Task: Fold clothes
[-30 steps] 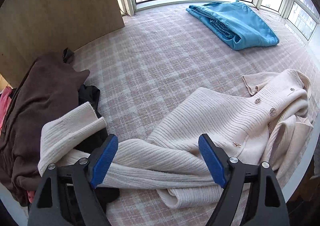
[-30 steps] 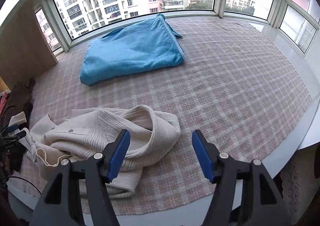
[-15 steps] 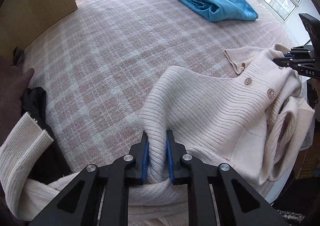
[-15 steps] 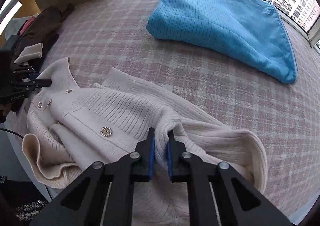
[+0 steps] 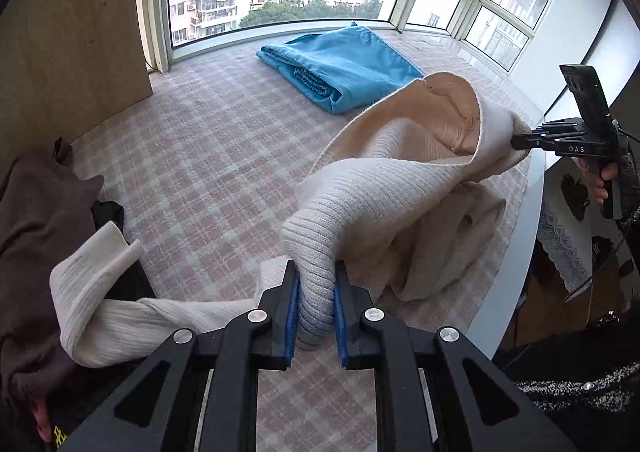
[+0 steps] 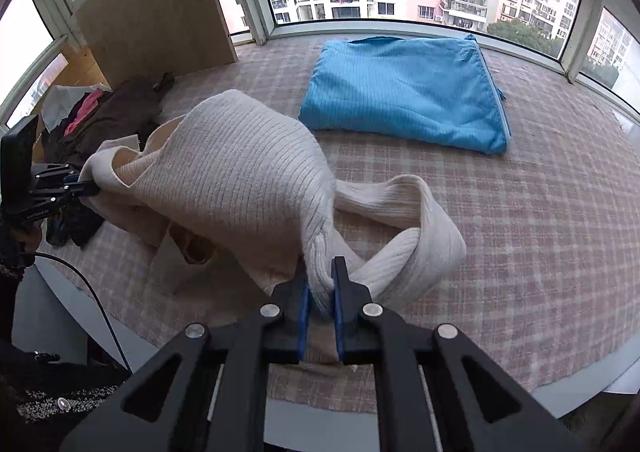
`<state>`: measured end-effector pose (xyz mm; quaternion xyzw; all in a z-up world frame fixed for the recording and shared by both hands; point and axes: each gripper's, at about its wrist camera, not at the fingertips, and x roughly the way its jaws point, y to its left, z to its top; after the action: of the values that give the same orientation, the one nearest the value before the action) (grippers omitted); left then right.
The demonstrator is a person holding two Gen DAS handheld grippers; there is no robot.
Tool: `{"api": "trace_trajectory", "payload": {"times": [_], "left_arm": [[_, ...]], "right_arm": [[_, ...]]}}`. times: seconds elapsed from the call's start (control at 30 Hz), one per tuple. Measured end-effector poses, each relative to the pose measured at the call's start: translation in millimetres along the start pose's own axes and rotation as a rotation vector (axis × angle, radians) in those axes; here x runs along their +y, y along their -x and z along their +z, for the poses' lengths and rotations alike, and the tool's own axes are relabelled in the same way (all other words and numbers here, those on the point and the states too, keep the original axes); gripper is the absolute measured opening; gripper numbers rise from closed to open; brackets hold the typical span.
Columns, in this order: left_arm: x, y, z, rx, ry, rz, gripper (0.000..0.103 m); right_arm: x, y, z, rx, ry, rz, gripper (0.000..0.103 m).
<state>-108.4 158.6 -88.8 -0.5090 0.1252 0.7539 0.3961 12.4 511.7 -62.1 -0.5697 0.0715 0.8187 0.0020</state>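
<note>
Two tools hold one garment. Left tool (image 5: 316,312) is closed down on a thick roll of the cream ribbed cardigan (image 5: 384,187), knit bunched between its blue pads (image 5: 291,316). Right tool (image 6: 320,306) is likewise clamped on a fold of the same cardigan (image 6: 240,171), the jaws nearly together with only fabric between them.

Cardigan position: slung between the two tools and lifted, its middle arched above the plaid-covered tabletop (image 5: 208,155). Lower folds rest on the cloth near the front edge. One sleeve (image 5: 92,284) trails toward the left, draped over the pile of dark clothes (image 5: 36,219); the other sleeve (image 6: 416,219) loops on the plaid beside the right tool.

Progress, as judged:
- One blue garment (image 6: 404,91) lies folded flat near the windows, well apart from the cardigan; taken as finished.
- Cardigan is gripped but bunched and twisted; no fold made yet. It likely needs to be spread flat first, then sleeves brought in.
- Dark pile, with a pink item (image 6: 82,113) in it, sits unfolded at the tabletop's left end by the wooden panel (image 6: 160,7).

Task looks early to mid stage.
</note>
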Motion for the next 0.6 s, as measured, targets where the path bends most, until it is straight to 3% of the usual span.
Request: {"api": "trace_trajectory", "payload": {"times": [0.07, 0.13, 0.17, 0.23, 0.3, 0.43, 0.6], "left_arm": [[-7, -20, -30, 0.095, 0.005, -0.015, 0.017], [-10, -30, -50, 0.152, 0.021, -0.004, 0.017], [-11, -29, -52, 0.154, 0.029, -0.005, 0.017], [-14, -23, -48, 0.126, 0.023, 0.008, 0.018], [-19, -16, -39, 0.094, 0.013, 0.017, 0.018], [-29, -11, -31, 0.071, -0.002, 0.043, 0.022], [-45, 0, -28, 0.054, 0.006, 0.053, 0.024]], "right_arm": [[-6, -27, -31, 0.129, -0.035, -0.007, 0.014], [-14, -22, -40, 0.119, -0.077, 0.014, 0.015], [-14, -14, -37, 0.089, -0.072, 0.017, 0.018], [-9, 5, -26, 0.014, -0.030, -0.005, 0.043], [2, 16, -12, -0.062, 0.056, -0.058, 0.055], [11, 12, 17, -0.113, 0.189, -0.102, 0.058], [-13, -43, 22, 0.043, 0.105, 0.008, 0.062]]}}
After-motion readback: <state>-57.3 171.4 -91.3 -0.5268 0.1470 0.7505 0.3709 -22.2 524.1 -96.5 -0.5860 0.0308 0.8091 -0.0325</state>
